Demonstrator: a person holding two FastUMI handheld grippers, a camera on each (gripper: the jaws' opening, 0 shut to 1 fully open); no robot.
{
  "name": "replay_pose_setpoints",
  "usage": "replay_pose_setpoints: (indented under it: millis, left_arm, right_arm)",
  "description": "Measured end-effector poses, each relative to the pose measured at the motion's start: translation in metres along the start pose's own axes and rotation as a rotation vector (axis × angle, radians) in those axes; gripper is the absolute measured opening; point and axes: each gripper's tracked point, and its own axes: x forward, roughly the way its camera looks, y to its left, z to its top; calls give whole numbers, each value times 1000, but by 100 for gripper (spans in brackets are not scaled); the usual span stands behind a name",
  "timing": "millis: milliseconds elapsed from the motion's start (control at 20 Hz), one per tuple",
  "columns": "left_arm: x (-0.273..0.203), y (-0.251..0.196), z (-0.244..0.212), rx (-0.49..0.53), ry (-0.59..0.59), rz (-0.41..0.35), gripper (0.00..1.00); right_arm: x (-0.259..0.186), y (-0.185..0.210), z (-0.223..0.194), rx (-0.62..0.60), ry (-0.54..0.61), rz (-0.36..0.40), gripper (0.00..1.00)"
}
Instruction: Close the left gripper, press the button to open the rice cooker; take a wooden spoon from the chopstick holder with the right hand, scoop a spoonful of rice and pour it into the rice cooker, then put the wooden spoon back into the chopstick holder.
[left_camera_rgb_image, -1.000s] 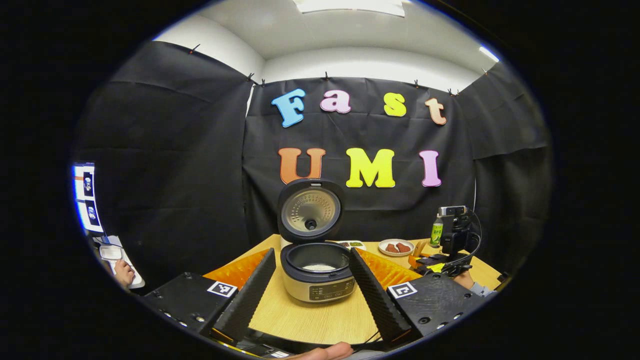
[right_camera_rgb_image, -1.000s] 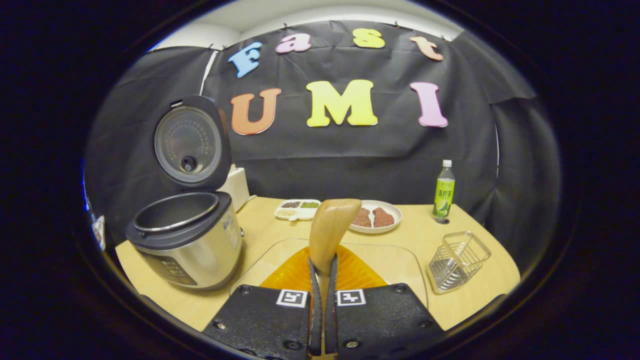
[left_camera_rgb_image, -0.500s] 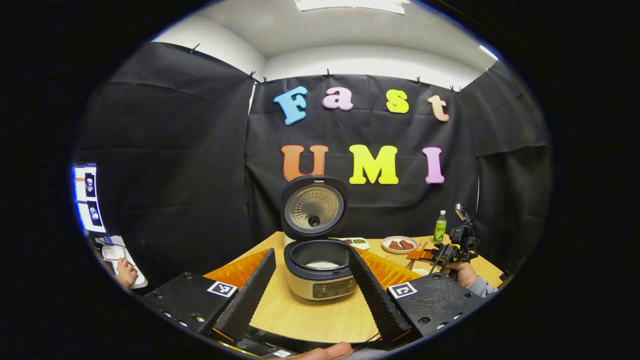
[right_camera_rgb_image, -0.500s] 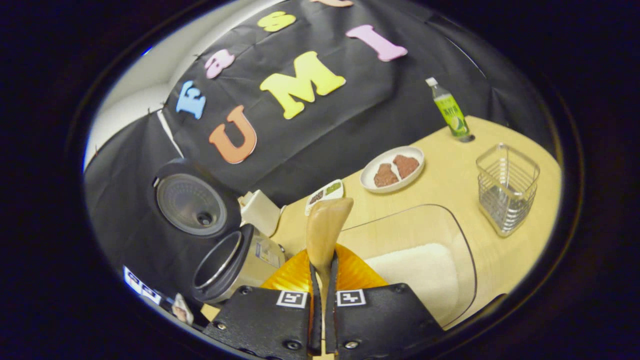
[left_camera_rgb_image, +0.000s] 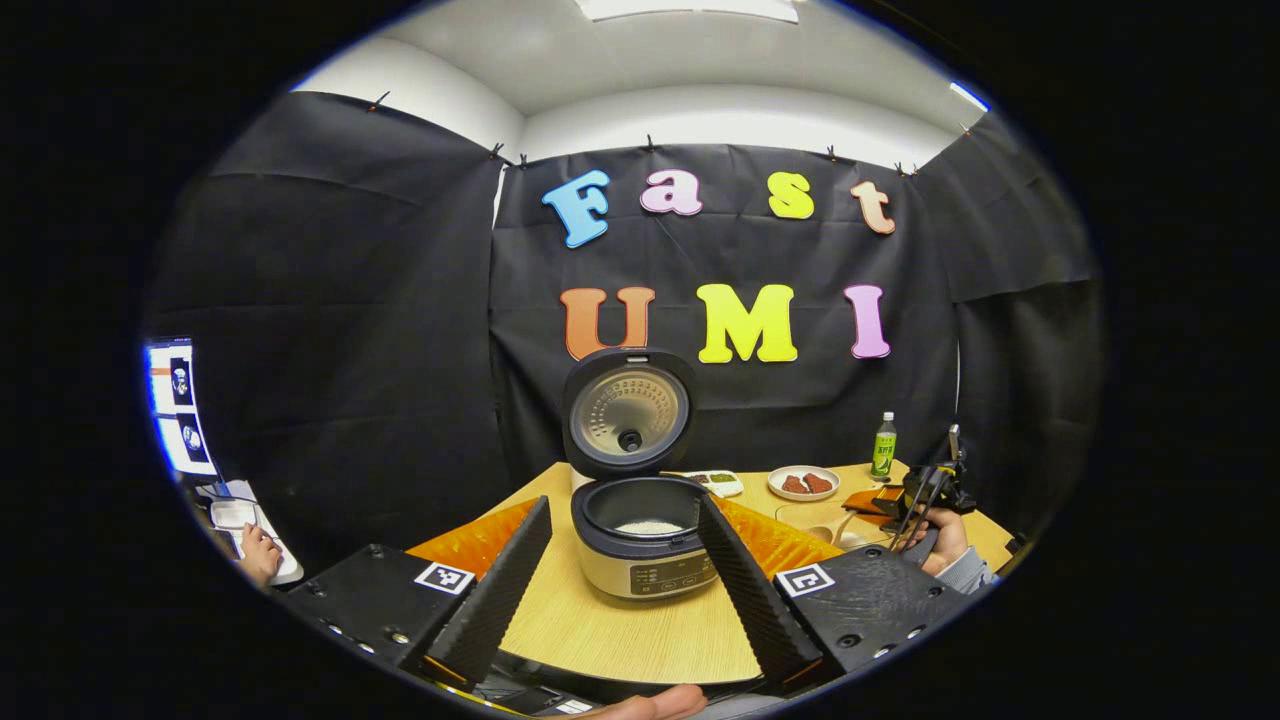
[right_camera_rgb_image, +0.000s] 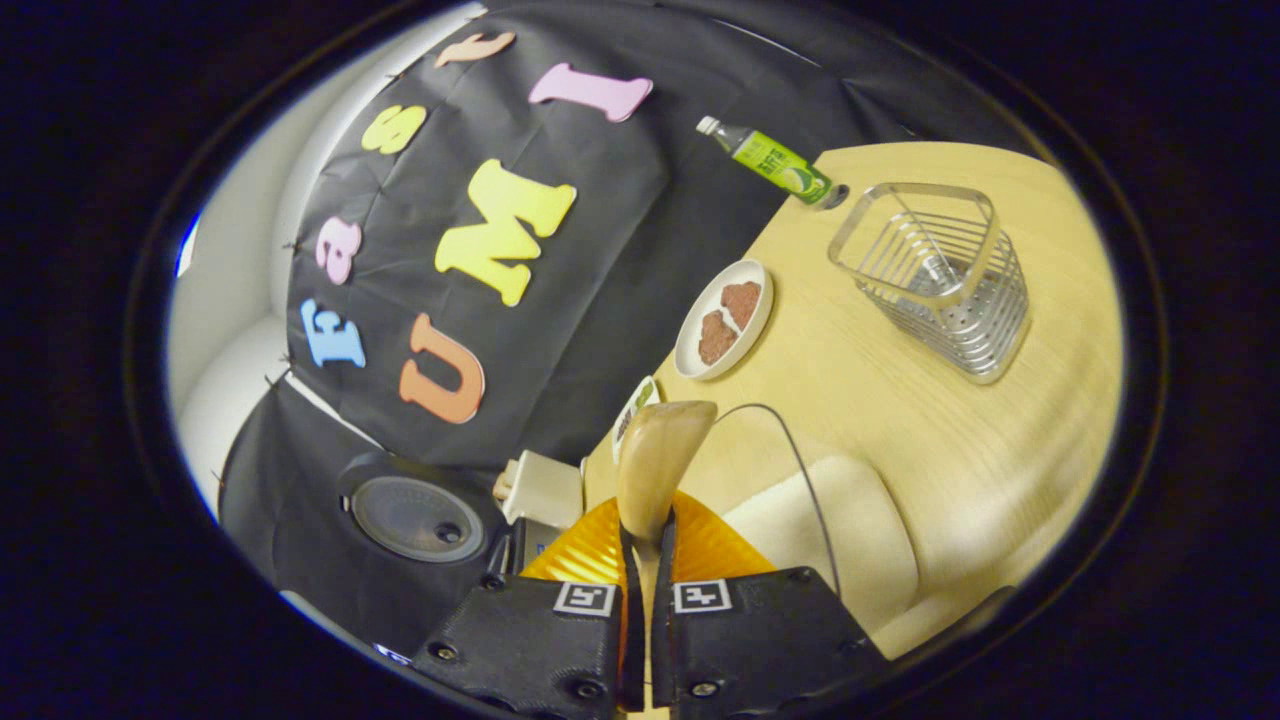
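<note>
The rice cooker (left_camera_rgb_image: 645, 545) stands on the wooden table with its lid (left_camera_rgb_image: 627, 412) raised; white rice lies in its pot. My left gripper (left_camera_rgb_image: 625, 560) hangs open in front of it, one finger on each side, touching nothing. My right gripper (right_camera_rgb_image: 646, 560) is shut on the wooden spoon (right_camera_rgb_image: 655, 465), whose bowl points ahead; the view is rolled steeply. The wire chopstick holder (right_camera_rgb_image: 935, 278) stands on the table ahead to the right. A clear bowl of rice (right_camera_rgb_image: 820, 520) lies just beyond the spoon. In the left gripper view the right gripper (left_camera_rgb_image: 925, 495) is held at the far right.
A white plate with brown food (right_camera_rgb_image: 724, 318), a small divided dish (right_camera_rgb_image: 630, 420) and a green bottle (right_camera_rgb_image: 775, 165) stand near the back wall. A white box (right_camera_rgb_image: 543, 490) sits behind the cooker lid (right_camera_rgb_image: 405, 518). A person's hand (left_camera_rgb_image: 257, 552) rests at a keyboard on the left.
My right gripper has rolled further to one side with the spoon, and the chopstick holder has come nearer in its view. In the left gripper view it has moved right and lower. The left gripper barely moved.
</note>
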Motion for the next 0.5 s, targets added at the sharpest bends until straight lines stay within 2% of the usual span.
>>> replay_pose_setpoints:
  millis: [150, 200, 300, 500]
  left_arm:
    - [1, -3, -1, 4, 8, -15, 94]
    - [2, -5, -1, 10, 13, -20, 94]
    - [-1, -1, 4, 21, 6, -21, 95]
    - [-7, 6, 16, 12, -18, -20, 95]
  right_arm:
    - [-12, -6, 19, 125, -58, 16, 6]
    - [-15, -5, 23, 167, -69, 27, 8]
    - [-19, 6, 27, 225, -66, 59, 5]
    - [-32, 40, 37, 238, -78, 124, 10]
